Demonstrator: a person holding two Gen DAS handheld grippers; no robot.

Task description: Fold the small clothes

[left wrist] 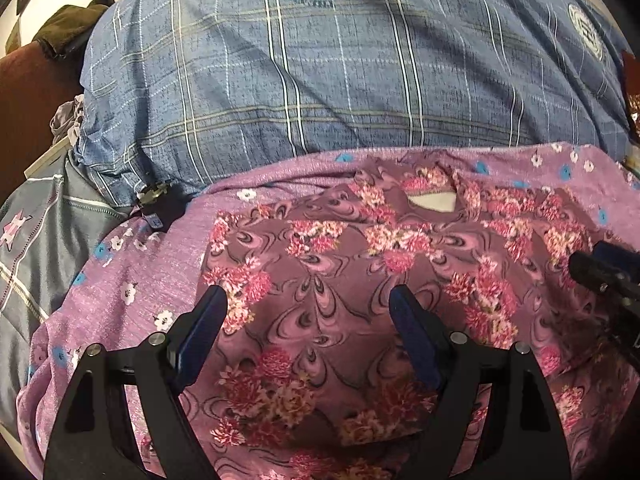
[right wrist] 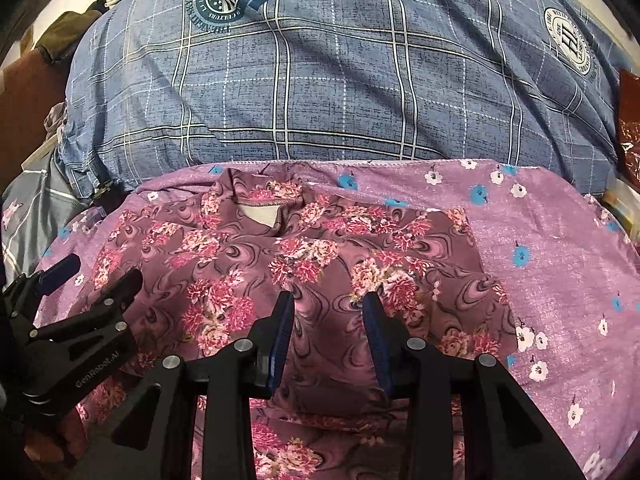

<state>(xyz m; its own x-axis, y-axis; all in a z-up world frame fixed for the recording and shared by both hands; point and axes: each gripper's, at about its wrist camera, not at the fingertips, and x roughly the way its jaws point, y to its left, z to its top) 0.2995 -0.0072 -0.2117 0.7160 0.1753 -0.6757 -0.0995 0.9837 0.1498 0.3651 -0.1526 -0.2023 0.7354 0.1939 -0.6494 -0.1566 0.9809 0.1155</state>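
A small mauve garment with pink flower clusters [left wrist: 320, 272] lies spread on a purple flowered cloth [left wrist: 132, 264], its neckline with a white label at the far side. It also shows in the right wrist view [right wrist: 280, 256]. My left gripper [left wrist: 306, 304] is open, its jaws wide apart just above the garment's near part. My right gripper [right wrist: 328, 304] is open with a narrower gap, over the garment's near right part. Each gripper shows at the other view's edge: the right gripper [left wrist: 608, 276], the left gripper [right wrist: 96, 276].
A large blue plaid pillow with round emblems [right wrist: 340, 80] lies right behind the garment. The purple cloth [right wrist: 560, 264] spreads out to the right. A grey patterned sheet [left wrist: 36, 248] and a brown headboard are at the left.
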